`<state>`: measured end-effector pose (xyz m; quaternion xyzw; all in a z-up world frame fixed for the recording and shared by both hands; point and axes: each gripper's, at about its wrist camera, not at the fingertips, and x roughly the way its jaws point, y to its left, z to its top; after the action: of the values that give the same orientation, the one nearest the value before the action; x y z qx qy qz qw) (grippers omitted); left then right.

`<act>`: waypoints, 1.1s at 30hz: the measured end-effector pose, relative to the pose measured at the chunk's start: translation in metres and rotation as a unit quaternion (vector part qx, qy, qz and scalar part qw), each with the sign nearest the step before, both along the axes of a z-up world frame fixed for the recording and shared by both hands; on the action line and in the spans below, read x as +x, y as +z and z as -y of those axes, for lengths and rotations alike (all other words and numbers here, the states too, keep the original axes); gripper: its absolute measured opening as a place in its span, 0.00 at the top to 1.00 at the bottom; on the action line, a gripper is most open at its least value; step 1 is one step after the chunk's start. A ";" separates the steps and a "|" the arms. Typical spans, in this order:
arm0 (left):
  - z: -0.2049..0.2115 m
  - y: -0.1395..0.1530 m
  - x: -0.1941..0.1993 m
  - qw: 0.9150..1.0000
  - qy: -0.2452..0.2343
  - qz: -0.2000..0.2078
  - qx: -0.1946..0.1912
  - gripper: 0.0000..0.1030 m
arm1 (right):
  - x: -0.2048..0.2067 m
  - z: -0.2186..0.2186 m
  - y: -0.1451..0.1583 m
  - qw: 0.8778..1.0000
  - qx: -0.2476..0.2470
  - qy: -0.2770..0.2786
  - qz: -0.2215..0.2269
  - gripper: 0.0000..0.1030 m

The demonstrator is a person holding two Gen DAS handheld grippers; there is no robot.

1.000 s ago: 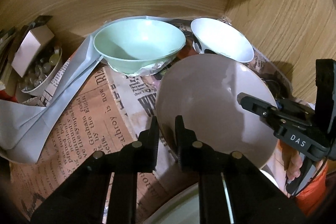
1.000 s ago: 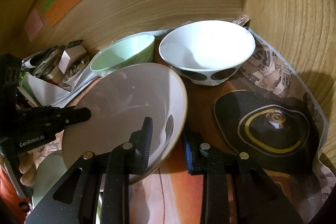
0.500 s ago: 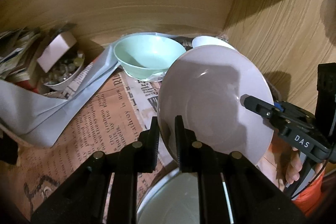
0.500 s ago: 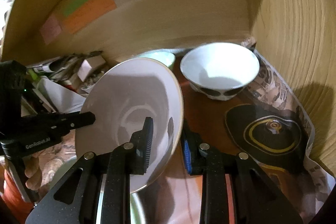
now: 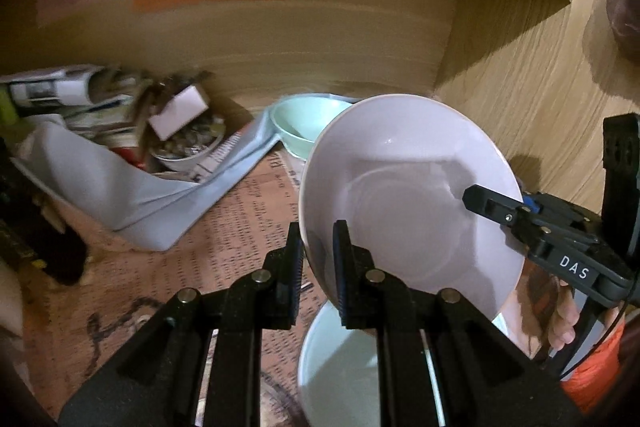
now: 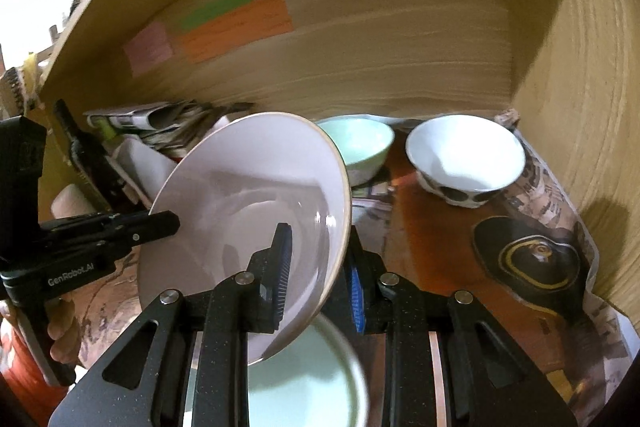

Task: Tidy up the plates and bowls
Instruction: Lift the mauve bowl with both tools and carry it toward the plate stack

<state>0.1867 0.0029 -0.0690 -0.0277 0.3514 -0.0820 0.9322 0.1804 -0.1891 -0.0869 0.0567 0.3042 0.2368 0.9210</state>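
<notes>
Both grippers hold one pale pink plate (image 5: 412, 195), tilted up off the shelf. My left gripper (image 5: 318, 259) is shut on its left rim. My right gripper (image 6: 320, 267) is shut on its right rim; the plate also shows in the right wrist view (image 6: 248, 203). The right gripper shows in the left wrist view (image 5: 492, 205), and the left gripper in the right wrist view (image 6: 160, 223). A pale green plate (image 6: 304, 387) lies below the held plate. A mint green bowl (image 6: 360, 143) and a white bowl with dark spots (image 6: 464, 155) stand at the back.
Wooden cabinet walls close in the back and right. Newspaper (image 5: 224, 251) lines the shelf. A grey cloth (image 5: 132, 195) and a small bowl of clutter (image 5: 184, 143) lie at the left. A black and gold lid (image 6: 532, 259) lies at the right.
Both grippers have lifted the pink plate up and back from the shelf and tilted it more upright. The pale green plate below has come into view.
</notes>
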 end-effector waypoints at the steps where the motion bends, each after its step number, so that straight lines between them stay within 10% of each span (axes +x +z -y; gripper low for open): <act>1: -0.003 0.002 -0.005 1.000 0.003 0.003 0.002 0.87 | -0.003 -0.003 0.001 1.000 -0.001 0.003 0.002 0.78; 33: -0.107 -0.002 -0.131 0.994 0.109 0.024 -0.011 0.87 | -0.061 -0.120 -0.005 0.992 -0.015 0.124 -0.001 0.78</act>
<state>0.0559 0.1100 -0.0708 -0.0742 0.3225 0.0151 0.9435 0.1196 -0.0696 -0.0923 0.0049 0.3134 0.3446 0.8849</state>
